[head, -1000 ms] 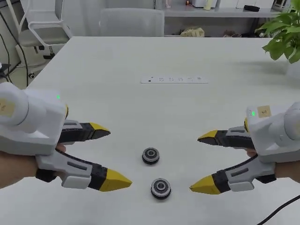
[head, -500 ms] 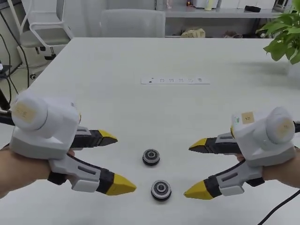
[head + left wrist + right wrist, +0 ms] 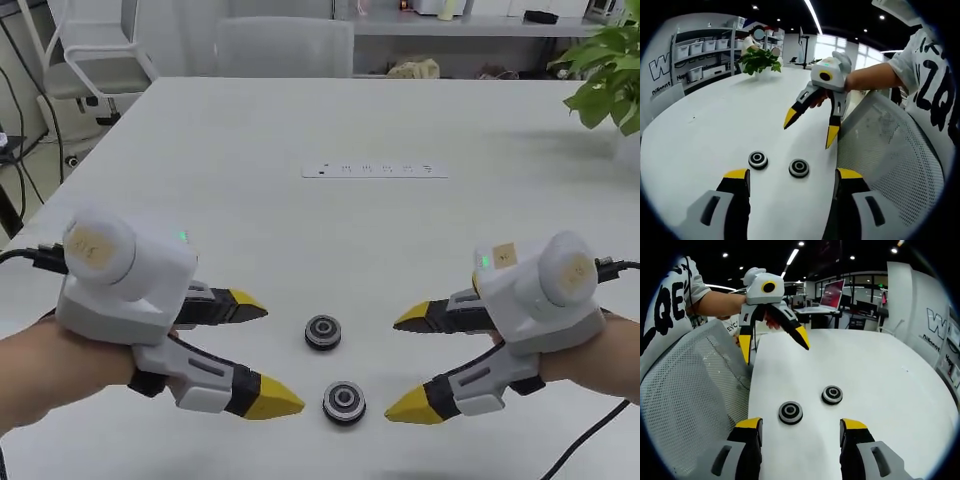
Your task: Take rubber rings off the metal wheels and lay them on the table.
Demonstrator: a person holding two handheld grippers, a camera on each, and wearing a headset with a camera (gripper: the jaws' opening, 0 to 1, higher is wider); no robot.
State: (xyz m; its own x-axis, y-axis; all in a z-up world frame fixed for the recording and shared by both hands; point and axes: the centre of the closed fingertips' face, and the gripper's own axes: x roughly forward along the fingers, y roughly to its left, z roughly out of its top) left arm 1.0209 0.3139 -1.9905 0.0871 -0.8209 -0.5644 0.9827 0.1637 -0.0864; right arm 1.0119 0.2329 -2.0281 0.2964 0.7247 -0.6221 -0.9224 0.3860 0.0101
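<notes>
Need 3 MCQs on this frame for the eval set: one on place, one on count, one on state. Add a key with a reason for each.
1. Where do the wheels lie?
A. On the table, between the left tongs and right tongs
B. Inside the left tongs
C. At the table's far edge

2. How many wheels are there?
A. One
B. Two
C. Four

3. What state are the tongs in?
A. Both shut
B. Left shut on a wheel
C. Both open, holding nothing

Key:
1 A: the head view shows both wheels on the table in the gap between the yellow tips.
2 B: two wheels appear in the head view and in both gripper views.
3 C: each gripper view shows its jaws spread with nothing between them.
</notes>
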